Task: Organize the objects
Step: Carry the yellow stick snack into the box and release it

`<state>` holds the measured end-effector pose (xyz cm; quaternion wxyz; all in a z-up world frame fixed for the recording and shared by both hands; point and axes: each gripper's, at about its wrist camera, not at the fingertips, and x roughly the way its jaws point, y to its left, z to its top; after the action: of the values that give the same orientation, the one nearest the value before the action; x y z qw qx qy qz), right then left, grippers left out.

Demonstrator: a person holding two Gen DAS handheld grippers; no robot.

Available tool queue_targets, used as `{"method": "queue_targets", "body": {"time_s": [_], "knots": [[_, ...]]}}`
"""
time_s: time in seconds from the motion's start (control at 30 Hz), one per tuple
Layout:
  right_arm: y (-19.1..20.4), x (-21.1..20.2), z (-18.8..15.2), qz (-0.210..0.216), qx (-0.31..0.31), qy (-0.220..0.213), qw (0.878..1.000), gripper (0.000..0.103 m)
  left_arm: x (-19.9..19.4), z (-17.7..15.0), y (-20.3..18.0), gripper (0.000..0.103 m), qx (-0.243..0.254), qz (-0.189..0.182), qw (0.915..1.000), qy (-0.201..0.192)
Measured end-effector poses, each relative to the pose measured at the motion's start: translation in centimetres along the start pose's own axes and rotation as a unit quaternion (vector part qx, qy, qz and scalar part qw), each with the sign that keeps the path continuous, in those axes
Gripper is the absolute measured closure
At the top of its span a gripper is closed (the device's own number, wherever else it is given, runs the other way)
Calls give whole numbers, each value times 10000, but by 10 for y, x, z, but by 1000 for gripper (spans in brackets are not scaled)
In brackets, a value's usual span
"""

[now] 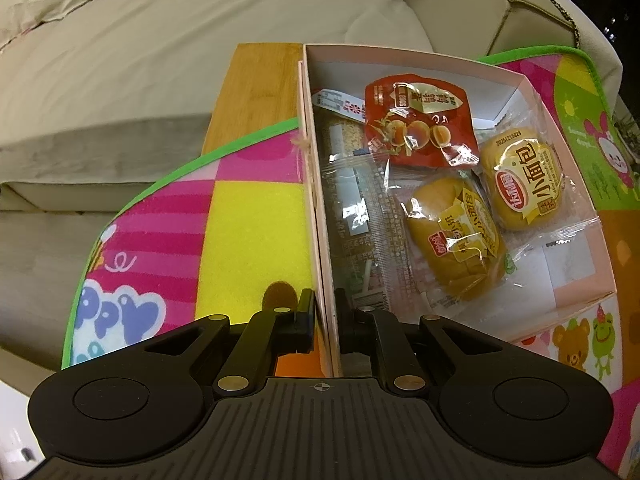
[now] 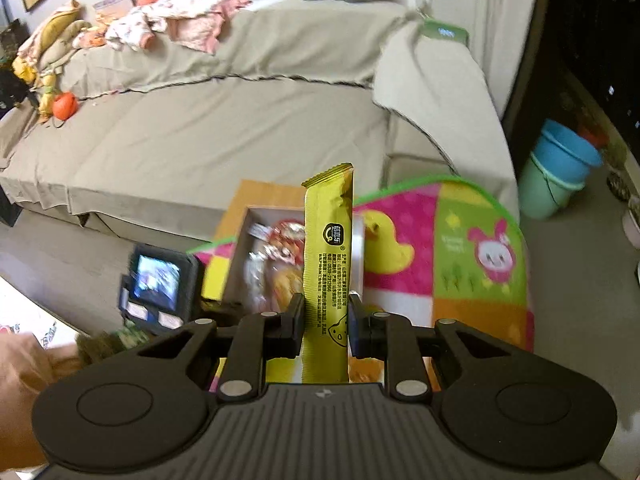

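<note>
Nearest left wrist camera, left claw (image 1: 324, 312) clamps near wall of pink box (image 1: 532, 96), one finger inside, one outside. Box holds bun packets (image 1: 454, 236) and red pouch (image 1: 420, 124), sits on colourful mat (image 1: 248, 228). Right claw (image 2: 325, 322) grips yellow snack bar (image 2: 329, 256) upright, above box. Beyond: sofa (image 2: 224, 132).

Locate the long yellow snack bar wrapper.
In the right wrist view, the long yellow snack bar wrapper stands upright, clamped in the right gripper, above the pale cardboard box.

Wooden table (image 1: 256, 92) — colourful mat (image 1: 248, 216), pink box (image 1: 568, 184) on mat
</note>
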<state>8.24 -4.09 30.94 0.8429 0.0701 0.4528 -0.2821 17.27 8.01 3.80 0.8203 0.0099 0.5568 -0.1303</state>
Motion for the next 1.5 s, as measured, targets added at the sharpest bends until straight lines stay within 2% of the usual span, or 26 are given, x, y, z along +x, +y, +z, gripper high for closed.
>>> {"method": "queue_targets", "body": {"time_s": [0.13, 0.27, 0.6, 0.73, 0.83, 1.0, 1.03, 1.13, 1.33, 1.5], "knots": [[15, 12, 13, 102, -98, 3, 9999, 82, -1, 0, 1, 92, -24, -30, 10000, -32], [21, 29, 22, 240, 67, 57, 9997, 82, -2, -1, 4, 92, -60, -60, 9999, -57], [36, 92, 31, 392, 116, -91, 9991, 82, -5, -3, 9, 92, -110, -123, 9998, -145], [39, 133, 10, 16, -75, 77, 9999, 78, -4, -5, 8, 92, -19, -123, 9997, -216], [25, 139, -15, 6, 125, 256, 9996, 77, -4, -4, 8, 92, 25, -122, 9997, -210], [2, 150, -59, -425, -162, 566, 9974, 63, -3, -4, 6, 92, 58, -64, 9998, -196], [-2, 154, -66, -474, -242, 634, 9966, 57, -4, -4, 5, 92, 69, -55, 9998, -197], [-9, 162, -81, -599, -367, 704, 9950, 54, -5, -4, 6, 92, 62, -57, 9998, -182], [3, 160, -62, -32, -434, 284, 9987, 53, -4, -3, 7, 92, 88, -56, 9998, -173], [22, 212, -38, 439, -426, 540, 9967, 56, -3, -3, 6, 92, 76, -45, 9998, -155]]}}
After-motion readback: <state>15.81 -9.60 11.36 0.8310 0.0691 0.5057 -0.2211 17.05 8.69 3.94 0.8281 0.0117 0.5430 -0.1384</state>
